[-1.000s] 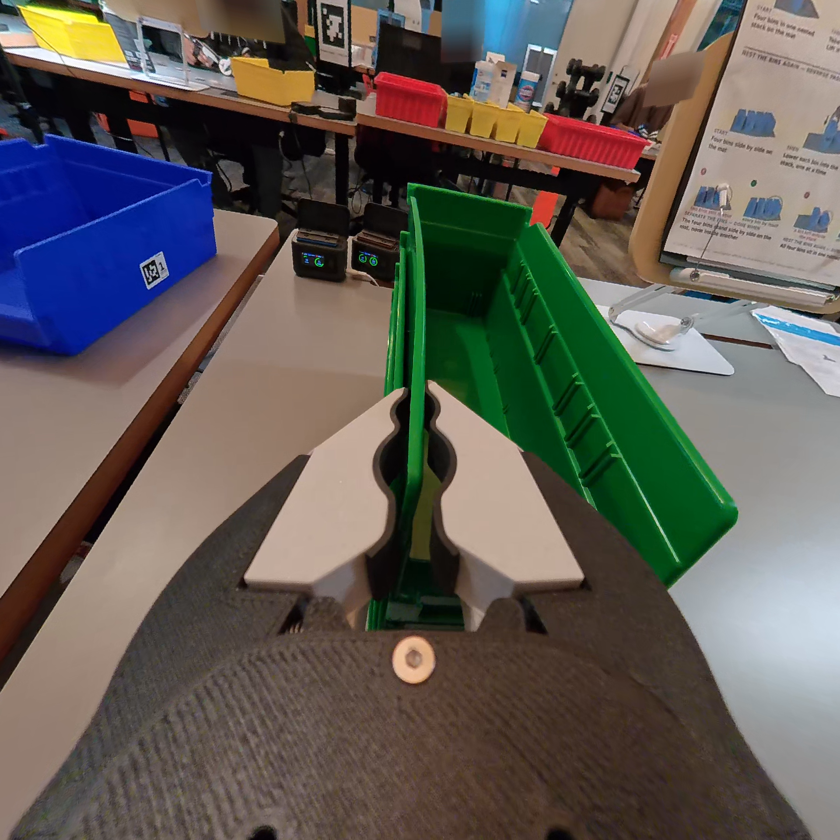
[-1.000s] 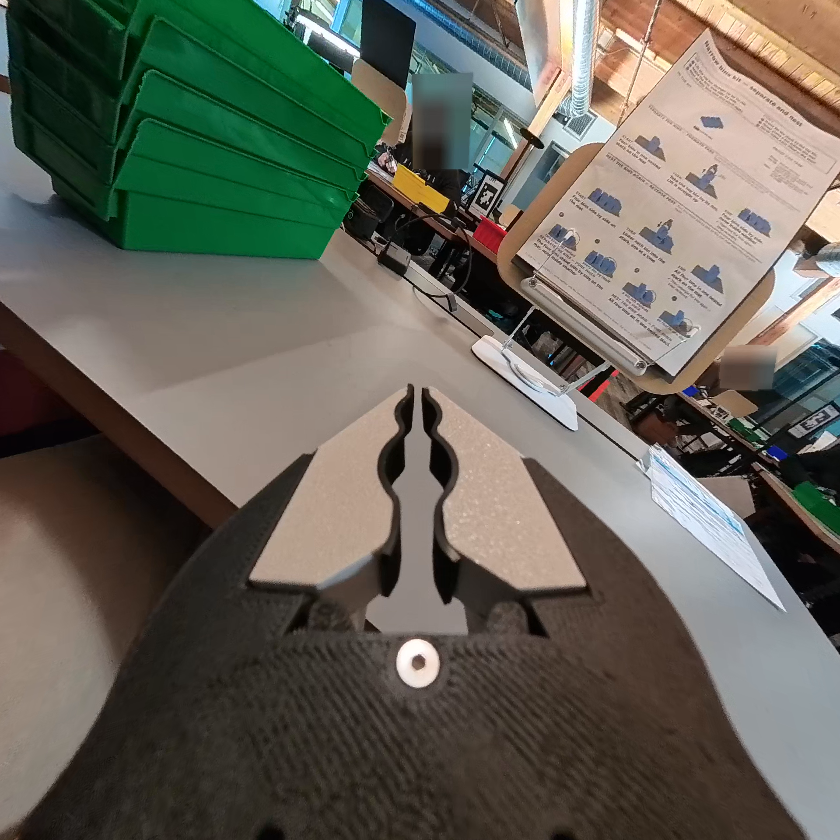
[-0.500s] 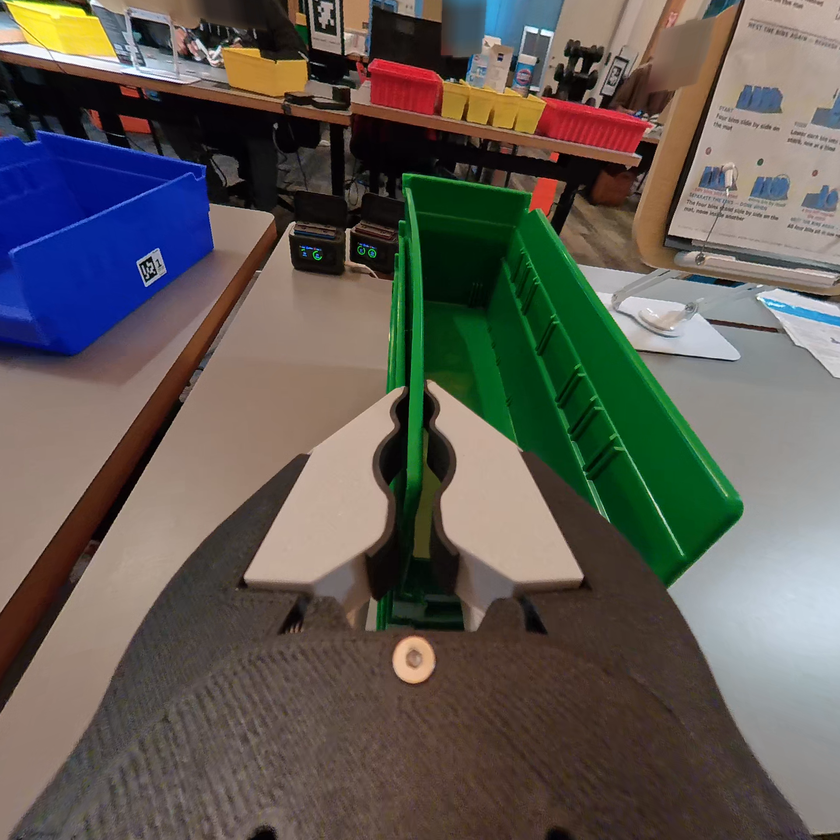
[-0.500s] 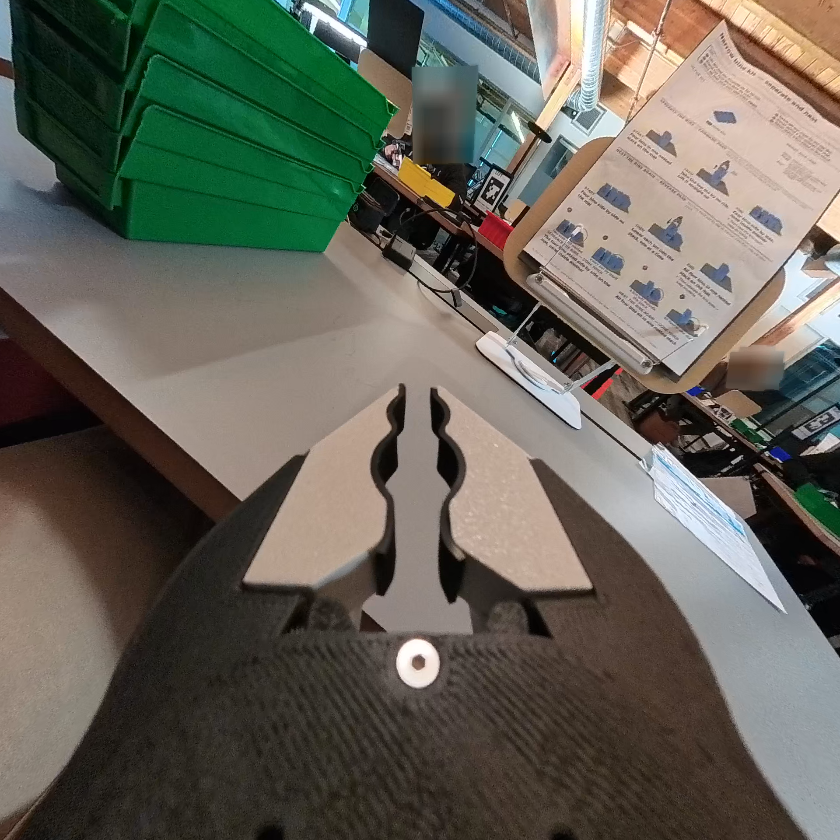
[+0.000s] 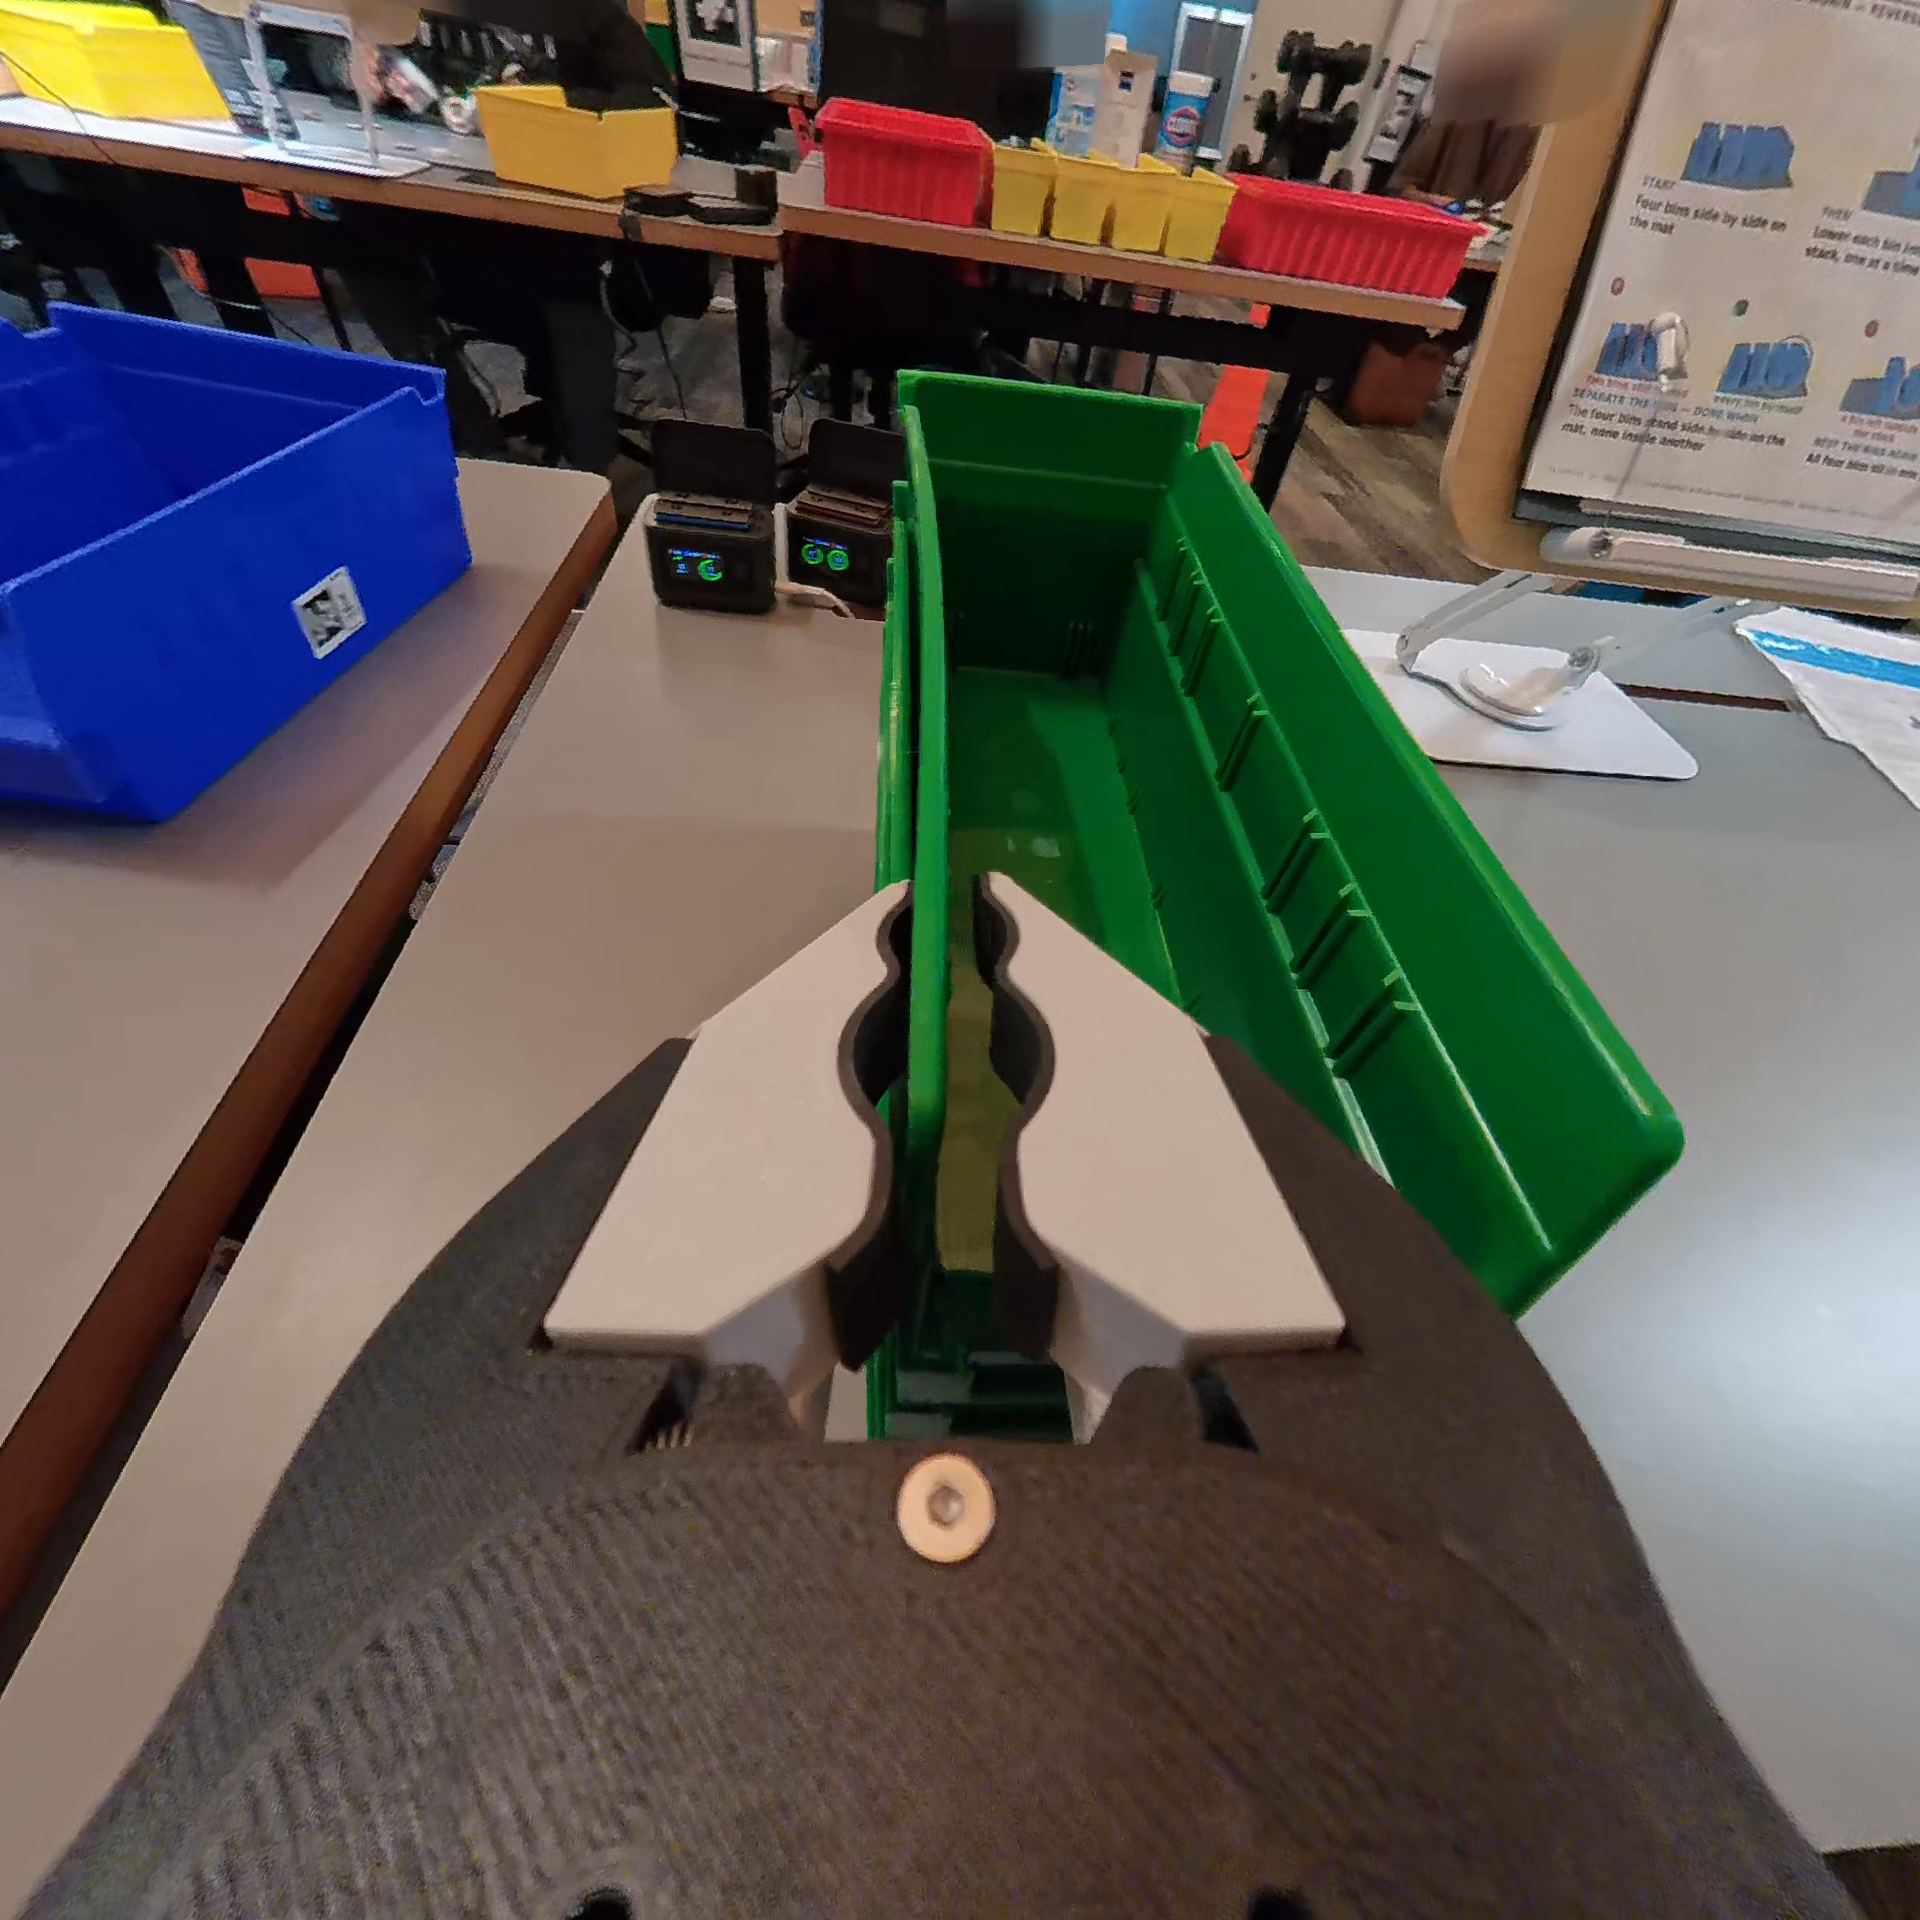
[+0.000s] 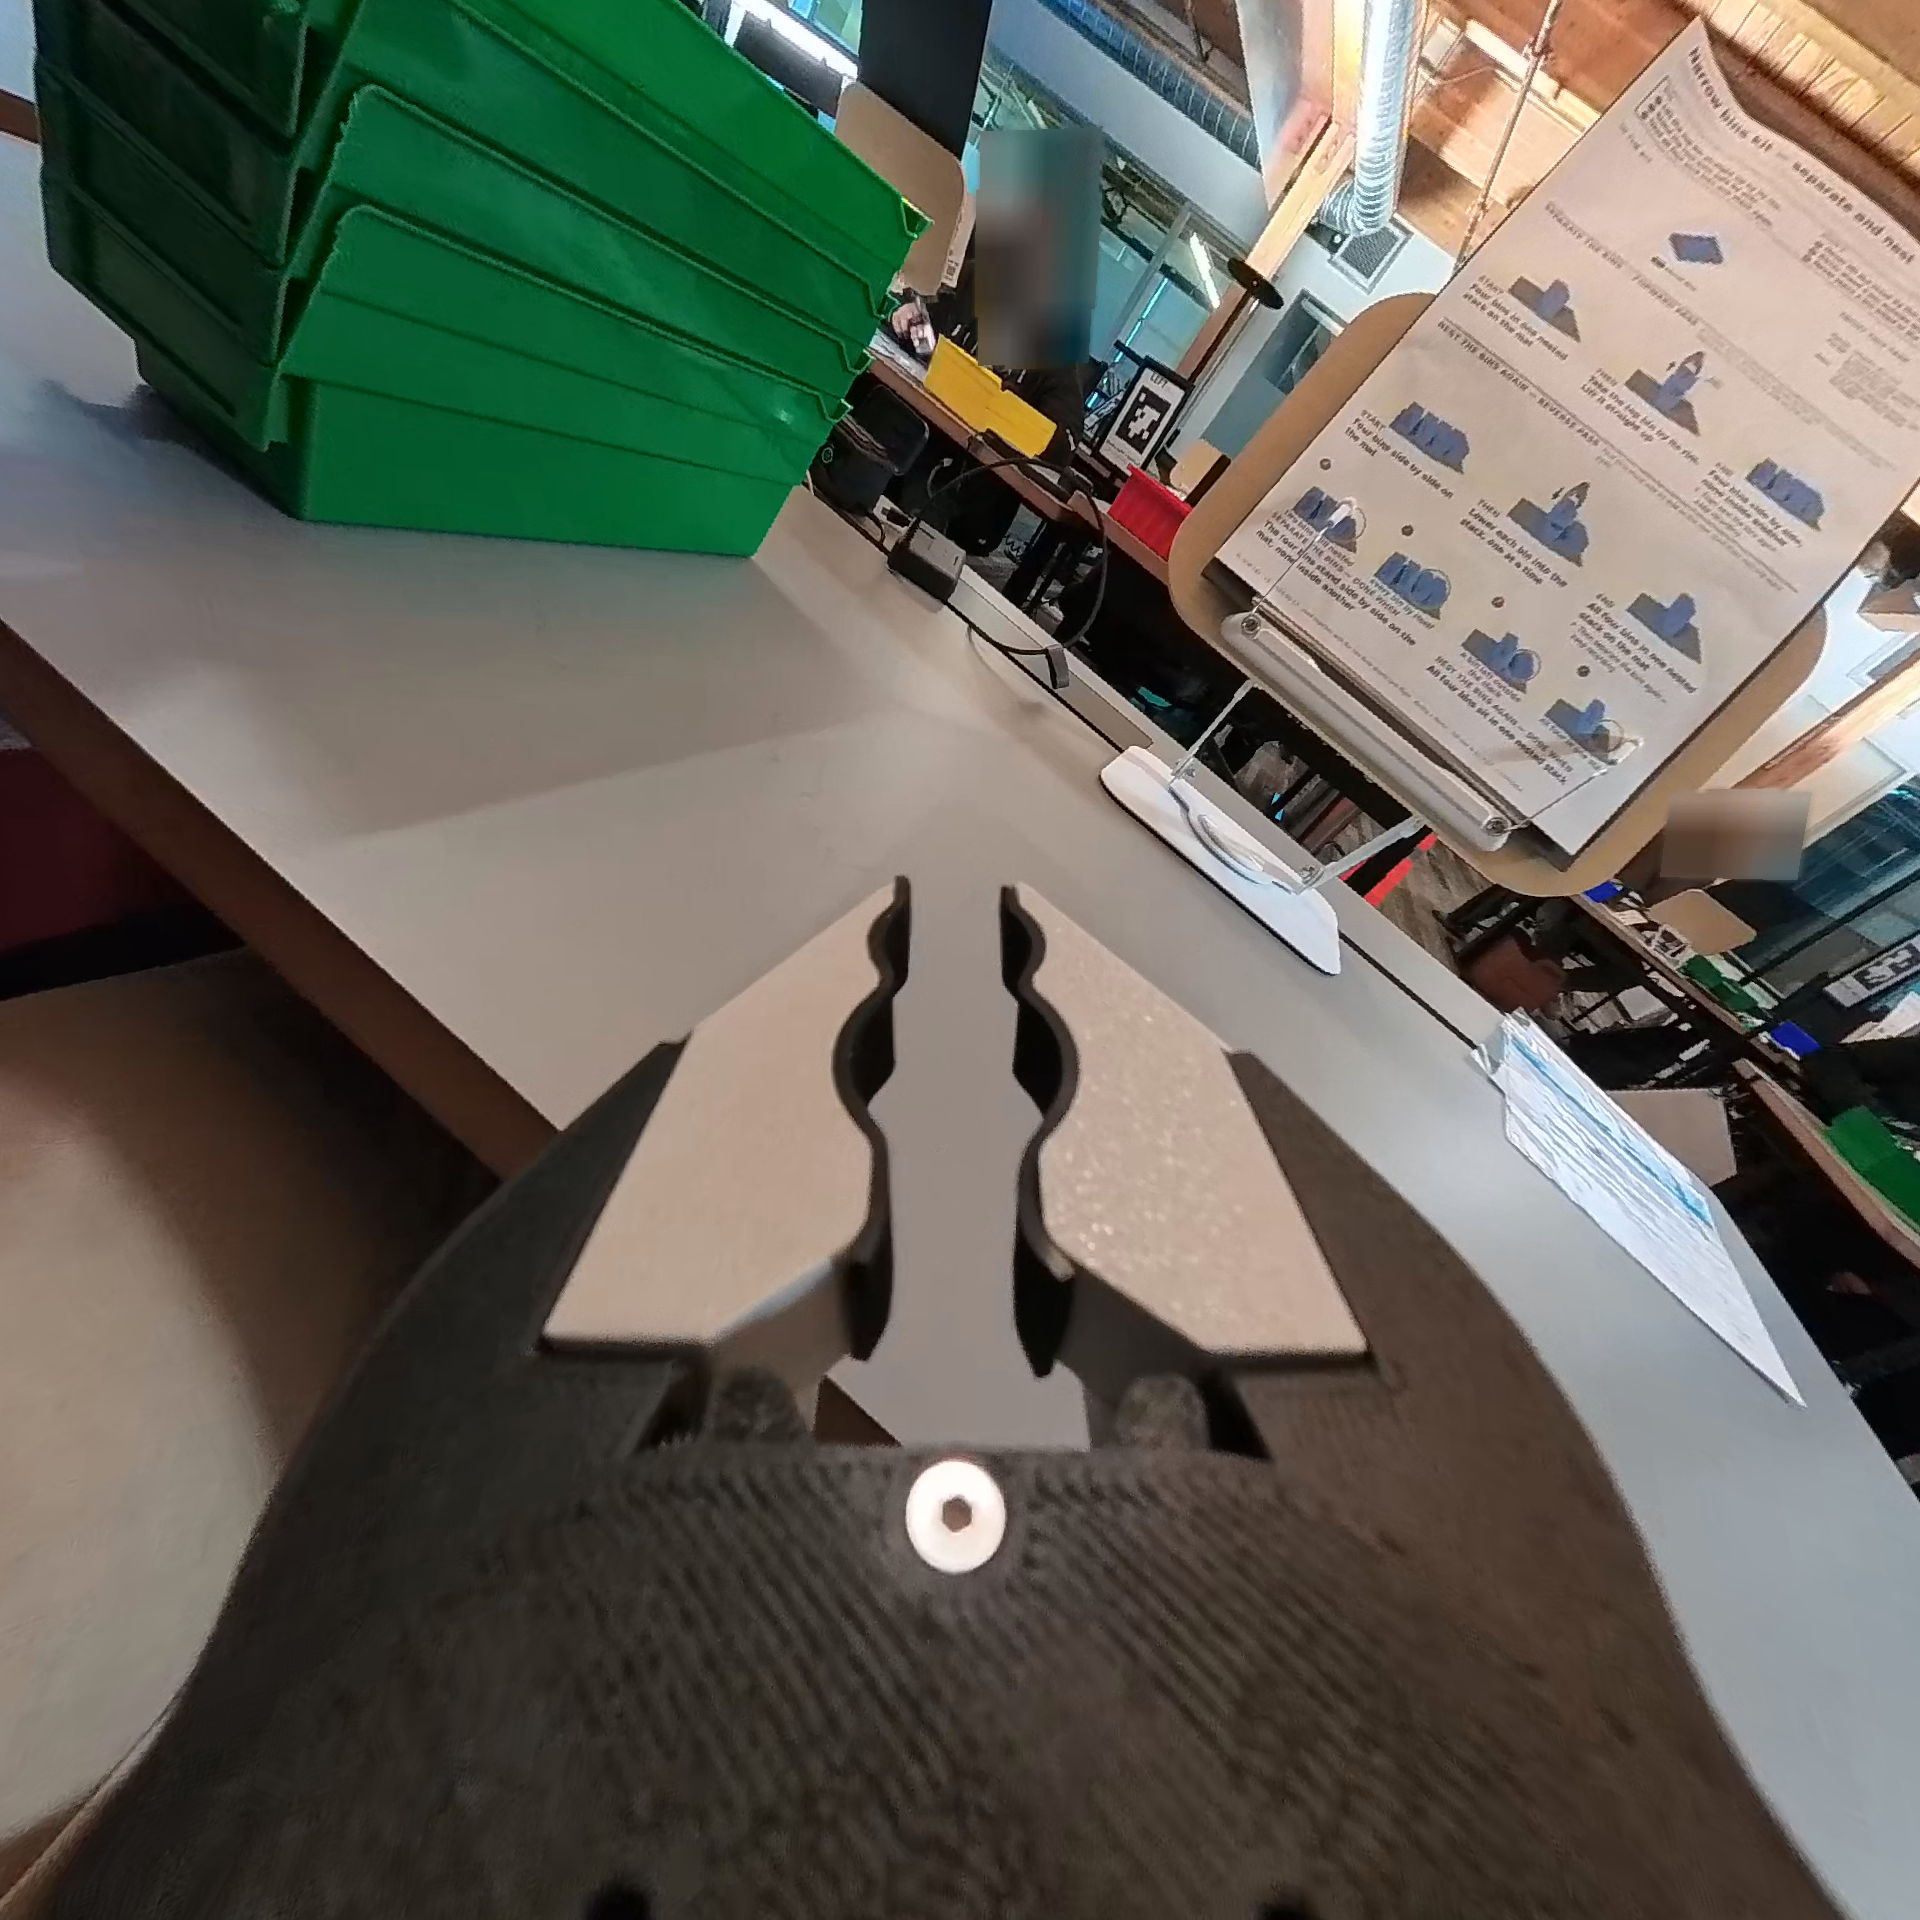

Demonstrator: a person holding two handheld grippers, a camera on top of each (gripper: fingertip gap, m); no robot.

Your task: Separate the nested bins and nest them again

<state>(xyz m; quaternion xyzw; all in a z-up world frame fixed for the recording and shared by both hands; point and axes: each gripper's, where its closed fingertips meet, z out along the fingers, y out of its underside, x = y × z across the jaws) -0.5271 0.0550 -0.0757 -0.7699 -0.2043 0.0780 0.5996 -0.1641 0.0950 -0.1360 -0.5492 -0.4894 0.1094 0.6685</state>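
Green bins [image 6: 540, 312]: 4 nested in 1 stack on the grey table [image 6: 644, 769]. My left gripper [image 5: 948, 904] clamps the top bin's left wall; my right gripper [image 6: 951, 904] hangs narrowly parted, holding nothing.

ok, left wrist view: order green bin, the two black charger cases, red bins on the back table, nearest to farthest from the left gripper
1. Green bin: its left wall sits between the left gripper fingers.
2. Black charger cases: ahead, just left of the bin's far end.
3. Red bins: back table, farthest.

The left gripper [image 5: 948, 904] is clamped tight; the right gripper [image 6: 954, 904] is parted, holding nothing.
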